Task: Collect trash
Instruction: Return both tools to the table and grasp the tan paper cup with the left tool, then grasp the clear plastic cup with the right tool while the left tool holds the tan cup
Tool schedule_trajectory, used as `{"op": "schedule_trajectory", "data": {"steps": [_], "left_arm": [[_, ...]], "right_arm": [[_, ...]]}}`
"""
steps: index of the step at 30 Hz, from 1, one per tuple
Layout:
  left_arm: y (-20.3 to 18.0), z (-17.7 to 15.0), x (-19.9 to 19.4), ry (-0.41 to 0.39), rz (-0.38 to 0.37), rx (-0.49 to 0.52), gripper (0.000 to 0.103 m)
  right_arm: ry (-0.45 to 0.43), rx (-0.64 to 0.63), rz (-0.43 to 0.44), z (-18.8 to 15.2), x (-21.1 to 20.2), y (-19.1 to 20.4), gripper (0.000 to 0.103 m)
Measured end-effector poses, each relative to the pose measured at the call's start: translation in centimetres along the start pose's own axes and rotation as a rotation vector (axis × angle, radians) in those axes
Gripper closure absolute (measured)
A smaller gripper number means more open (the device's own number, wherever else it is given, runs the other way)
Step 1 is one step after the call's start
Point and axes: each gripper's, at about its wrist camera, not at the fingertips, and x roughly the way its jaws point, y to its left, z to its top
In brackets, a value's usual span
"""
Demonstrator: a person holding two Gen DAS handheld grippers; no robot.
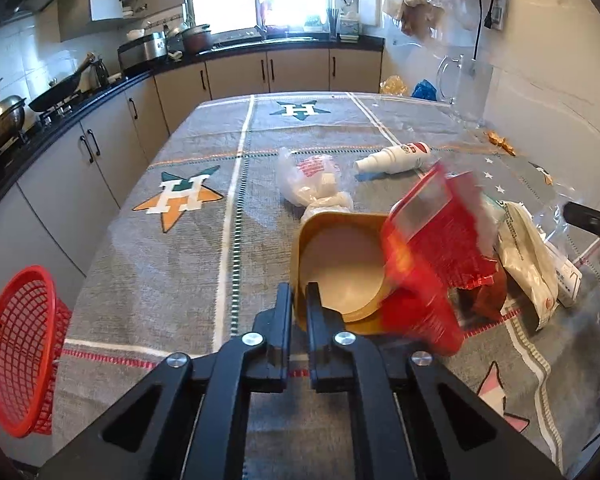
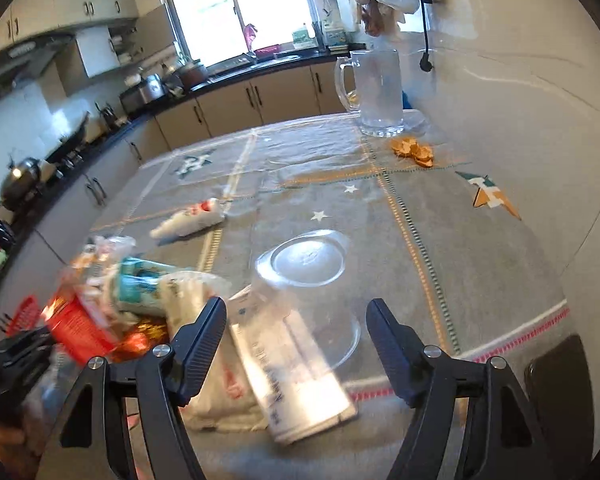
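My left gripper (image 1: pixel 299 294) is shut on the rim of a tan paper bowl (image 1: pixel 340 264), tipped on its side above the table. A red wrapper (image 1: pixel 432 248) lies against the bowl, blurred. A crumpled white plastic bag (image 1: pixel 312 184) and a white spray bottle (image 1: pixel 396 158) lie beyond. My right gripper (image 2: pixel 296 312) is open over a clear plastic lid (image 2: pixel 304 260) and a white packet (image 2: pixel 296 376). The red wrapper (image 2: pixel 80 324), a teal packet (image 2: pixel 144 284) and the bottle (image 2: pixel 192 220) lie to its left.
A red mesh basket (image 1: pixel 20 352) hangs off the table's left edge. A glass mug (image 2: pixel 376 92) and orange peels (image 2: pixel 414 150) sit at the far right by the wall. A white bag (image 1: pixel 528 264) lies at right. Kitchen counters run along the left and back.
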Motion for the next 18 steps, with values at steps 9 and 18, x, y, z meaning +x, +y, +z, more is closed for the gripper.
{"op": "schedule_trajectory", "data": {"steps": [9, 18], "left_arm": [[1.1, -0.7, -0.3, 0.008, -0.009, -0.039, 0.1], [2.0, -1.3, -1.3, 0.003, -0.006, -0.075, 0.1]], "right_arm": [[0.01, 0.026, -0.002, -0.6, 0.3, -0.4, 0.054], [-0.091, 0.021, 0.051, -1.2, -4.4, 0.0, 0.055]]}}
